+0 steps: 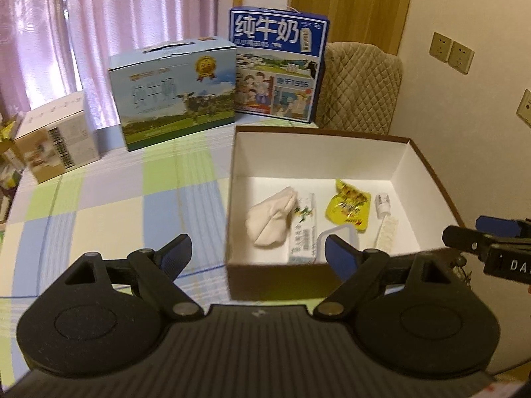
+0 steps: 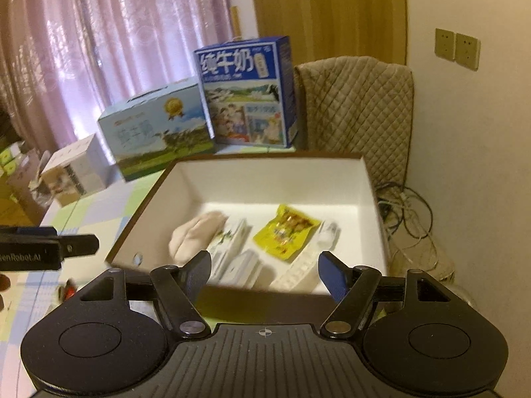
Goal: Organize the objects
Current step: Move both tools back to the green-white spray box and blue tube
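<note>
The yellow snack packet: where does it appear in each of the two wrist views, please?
Left wrist view: the yellow snack packet lies right of centre, inside the open box, between the small milk carton and a white bottle.
Right wrist view: just right of centre, inside the same box.
Shared landmark: the blue milk case behind the box.

Both grippers are showing black ribbed housings, round side discs, silver pivot screws; fingers (image 1: pixel 338 257) are wearing blue textured pads; white lettering on side.
</note>
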A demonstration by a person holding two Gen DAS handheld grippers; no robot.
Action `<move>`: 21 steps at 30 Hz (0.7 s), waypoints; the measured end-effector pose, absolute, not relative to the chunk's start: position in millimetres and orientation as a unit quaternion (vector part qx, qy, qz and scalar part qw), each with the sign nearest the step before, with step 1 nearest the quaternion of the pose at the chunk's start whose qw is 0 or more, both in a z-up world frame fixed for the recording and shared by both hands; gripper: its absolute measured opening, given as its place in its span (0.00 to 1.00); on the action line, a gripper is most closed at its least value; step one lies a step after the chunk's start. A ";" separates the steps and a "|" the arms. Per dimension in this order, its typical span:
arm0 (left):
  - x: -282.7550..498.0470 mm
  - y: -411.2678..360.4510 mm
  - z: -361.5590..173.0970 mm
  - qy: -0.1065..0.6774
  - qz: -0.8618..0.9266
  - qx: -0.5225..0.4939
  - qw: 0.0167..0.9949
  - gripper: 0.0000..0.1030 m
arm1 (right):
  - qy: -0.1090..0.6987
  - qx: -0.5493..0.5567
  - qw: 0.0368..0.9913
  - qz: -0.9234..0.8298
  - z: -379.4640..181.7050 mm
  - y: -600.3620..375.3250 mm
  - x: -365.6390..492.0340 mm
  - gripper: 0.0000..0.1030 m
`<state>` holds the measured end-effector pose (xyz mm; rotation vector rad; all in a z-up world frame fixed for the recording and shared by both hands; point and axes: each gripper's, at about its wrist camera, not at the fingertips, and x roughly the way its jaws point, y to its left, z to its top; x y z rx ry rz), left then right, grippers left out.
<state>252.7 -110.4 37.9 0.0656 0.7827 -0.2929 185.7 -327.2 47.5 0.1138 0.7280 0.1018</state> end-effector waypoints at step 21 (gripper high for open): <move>192.2 -22.2 -1.4 0.414 -0.069 0.007 0.908 0.83 | 0.392 0.074 0.899 0.178 -14.5 -248.6 158.3 0.67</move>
